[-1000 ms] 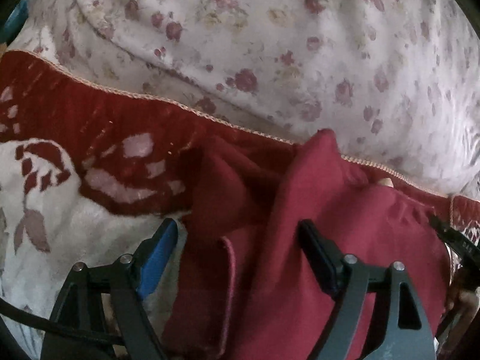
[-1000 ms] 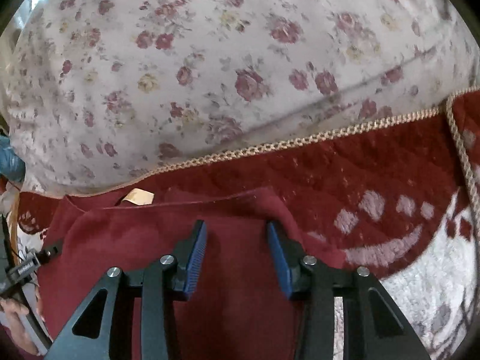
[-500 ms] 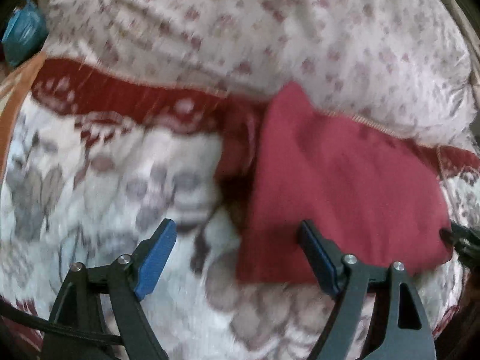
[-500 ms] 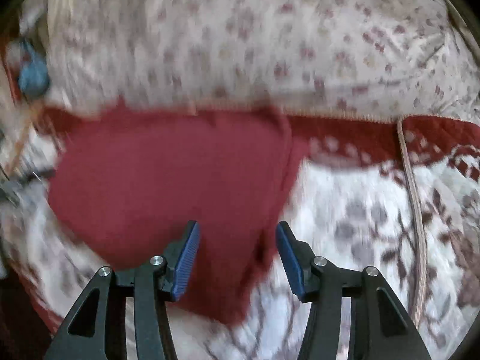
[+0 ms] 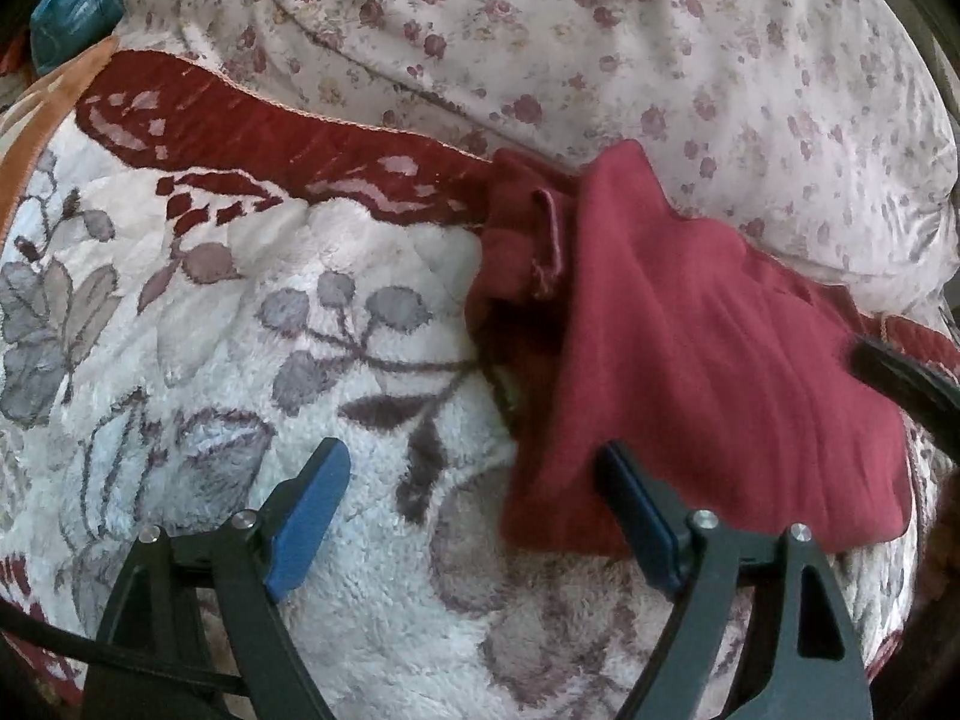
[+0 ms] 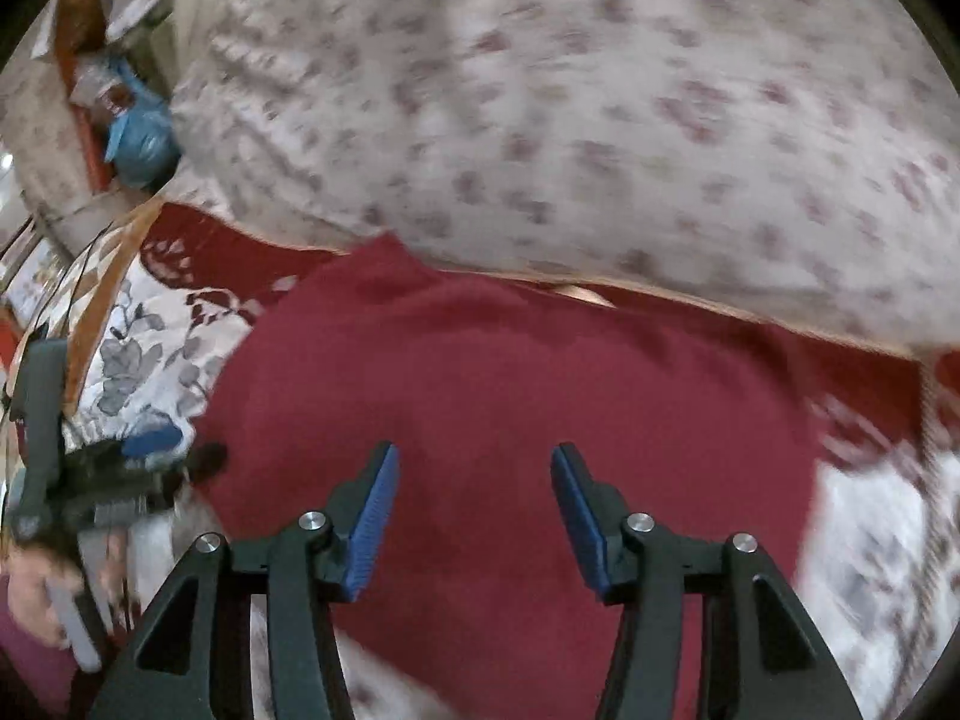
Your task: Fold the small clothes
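Two empty grippers over a small red cloth on the bed

The red cloth (image 5: pixel 708 372) lies on the fluffy flower blanket (image 5: pixel 300 360), with its far edge touching the big flowery quilt (image 5: pixel 660 60) at 12 o'clock. The left gripper (image 5: pixel 474 516) has its fingers spread wide and holds nothing; the cloth's near corner sits by its finger at 3 o'clock. The right gripper (image 6: pixel 474 516) has its fingers spread too, above the middle of the cloth. At 9 o'clock on the cloth a bunched, rolled-up bit (image 5: pixel 528 252) sticks out. If that lump is not made flat, I think the fold could come out crooked. The fingers might also pinch the fluffy blanket along with the cloth and drag it. The right view is blurry, so aiming there looks hard.
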Motion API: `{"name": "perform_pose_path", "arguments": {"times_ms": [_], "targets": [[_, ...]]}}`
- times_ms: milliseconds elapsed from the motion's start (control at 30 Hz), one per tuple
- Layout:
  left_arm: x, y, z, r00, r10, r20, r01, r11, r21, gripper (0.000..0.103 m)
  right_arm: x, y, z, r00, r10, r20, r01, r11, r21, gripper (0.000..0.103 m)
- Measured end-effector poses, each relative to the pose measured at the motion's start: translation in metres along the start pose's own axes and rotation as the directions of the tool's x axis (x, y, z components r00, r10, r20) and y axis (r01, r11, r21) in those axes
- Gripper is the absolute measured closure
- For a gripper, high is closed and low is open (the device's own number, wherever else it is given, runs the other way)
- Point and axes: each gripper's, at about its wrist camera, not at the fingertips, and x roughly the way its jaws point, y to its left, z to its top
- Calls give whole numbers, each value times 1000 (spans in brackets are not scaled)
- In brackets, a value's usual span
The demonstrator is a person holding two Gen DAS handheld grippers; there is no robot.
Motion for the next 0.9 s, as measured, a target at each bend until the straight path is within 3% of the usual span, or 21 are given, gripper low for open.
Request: {"name": "perform_pose_path", "arguments": {"times_ms": [200,333,467,667,800,900], "targets": [[5,3,7,1000,-27,-12,27,1000,0,14,89,59,53,998,45,-50,-47,998,-44,46],[7,5,11,999,-39,-17,39,999,-5,14,137,77,77,996,-13,-87,9,999,-40,46],[9,7,14,998,-52,-19,52,998,-22,13,164,79,87,991,-19,-133,17,1000,-18,46],[8,7,13,998,-52,-20,51,998,-19,13,163,80,93,989,-34,-144,30,999,-33,46],[7,7,13,999,-49,-19,48,999,-20,13,141,74,95,994,25,-109,-23,999,23,45],[7,7,14,999,-49,-19,49,999,-20,13,140,76,97,989,82,-122,-75,995,59,34]]}}
